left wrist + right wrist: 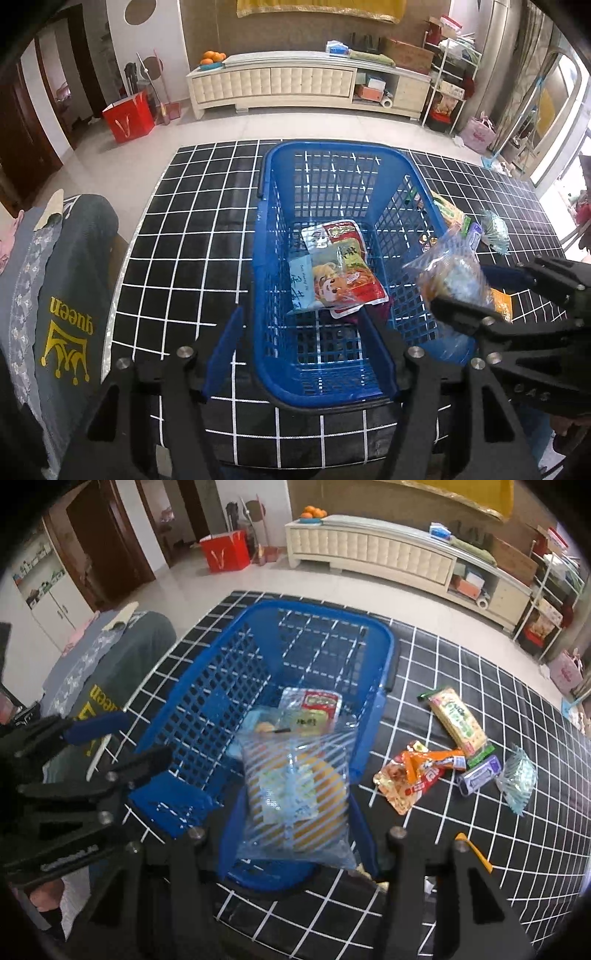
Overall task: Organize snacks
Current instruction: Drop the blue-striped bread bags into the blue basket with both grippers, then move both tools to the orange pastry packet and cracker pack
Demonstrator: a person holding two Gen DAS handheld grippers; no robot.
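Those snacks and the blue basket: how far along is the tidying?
Partly done. A red and white snack packet already lies in the blue basket. The right hand-held gripper holds a striped clear bag over the basket. The left hand-held gripper is open and empty. Left on the checked cloth: a cracker pack, an orange packet, a purple pack and a clear wrapper.

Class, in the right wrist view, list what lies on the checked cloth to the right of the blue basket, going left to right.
Orange-red snack packets → green cracker pack → purple pack → clear bluish wrapper.
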